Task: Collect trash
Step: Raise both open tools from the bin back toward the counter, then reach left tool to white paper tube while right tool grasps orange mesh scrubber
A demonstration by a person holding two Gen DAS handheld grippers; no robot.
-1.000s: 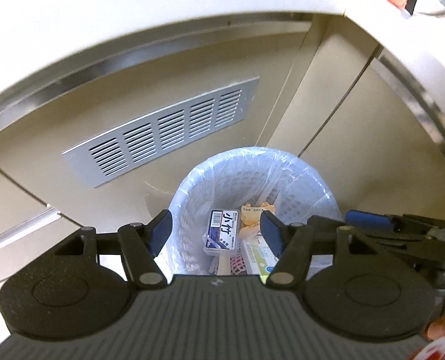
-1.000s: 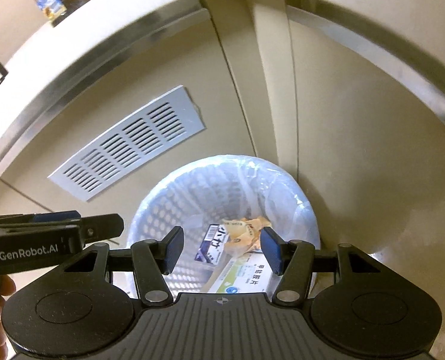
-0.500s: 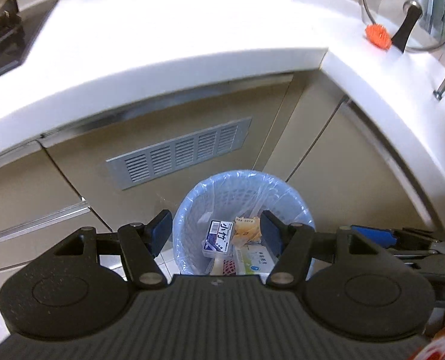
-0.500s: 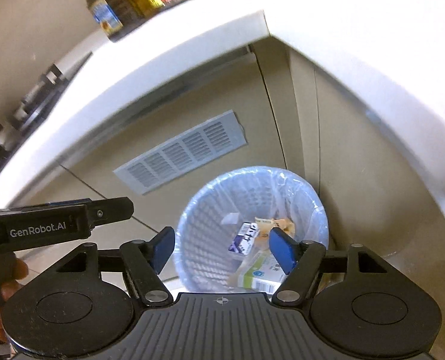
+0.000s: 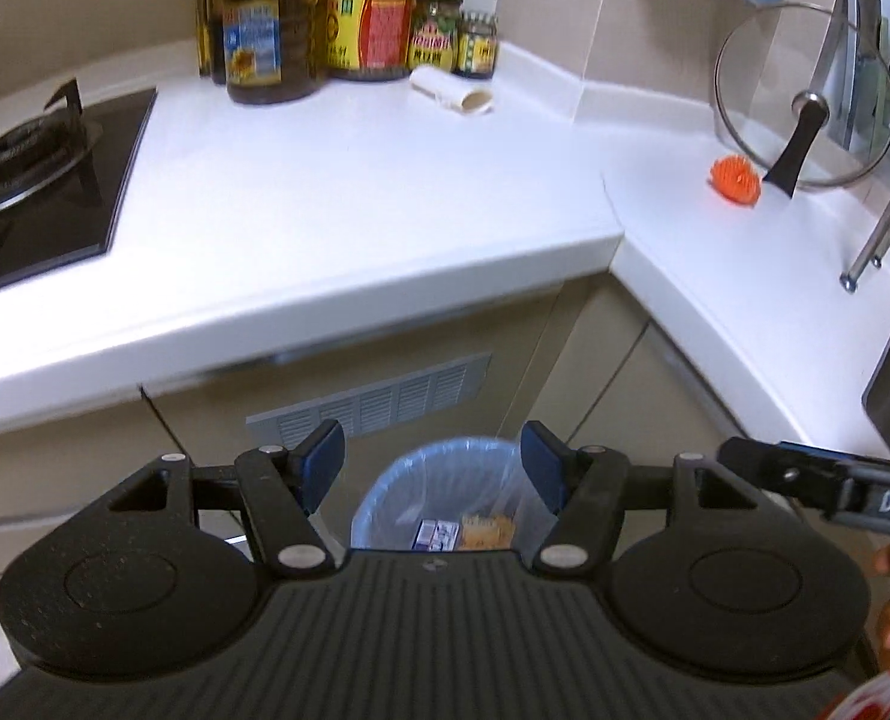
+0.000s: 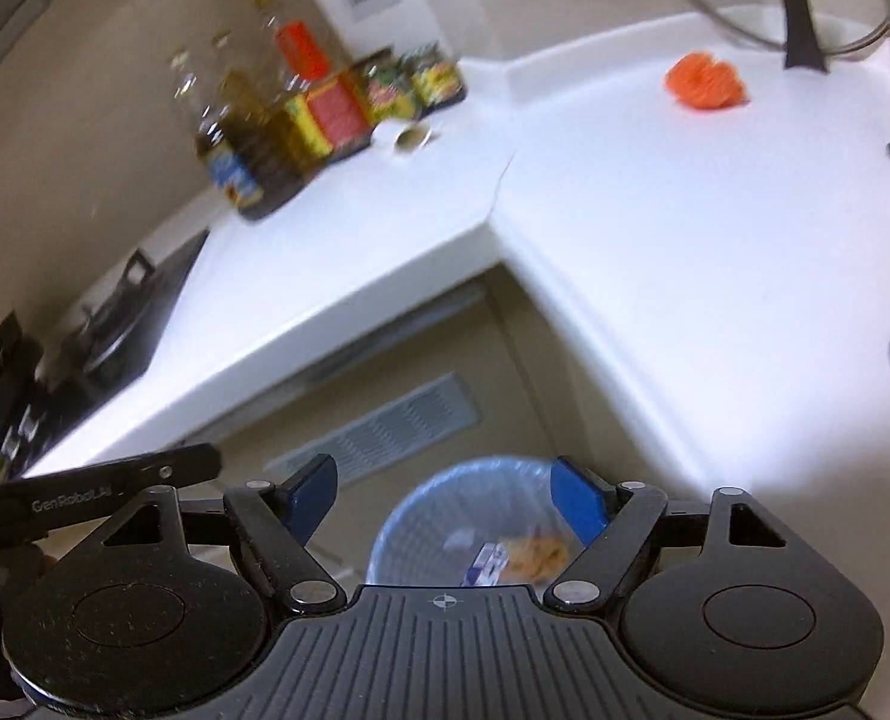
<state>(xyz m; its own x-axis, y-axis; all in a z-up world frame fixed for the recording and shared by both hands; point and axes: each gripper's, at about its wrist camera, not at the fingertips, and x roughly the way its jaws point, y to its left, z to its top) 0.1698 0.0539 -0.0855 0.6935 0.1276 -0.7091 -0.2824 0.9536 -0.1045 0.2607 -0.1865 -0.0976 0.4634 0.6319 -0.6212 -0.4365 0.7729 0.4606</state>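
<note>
Meanwhile, both empty above the bin where boxes already lie, the left gripper stands wide and the right gripper is opening, likely between loads, with the roll on the table a probable next target.

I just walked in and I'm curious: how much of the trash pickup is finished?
Done: a small box and wrappers lie in the lined bin. In hand: nothing; the left gripper is open and empty, the right gripper is opening, empty. Possibly left: the cardboard roll and orange scrap on the counter.
</note>
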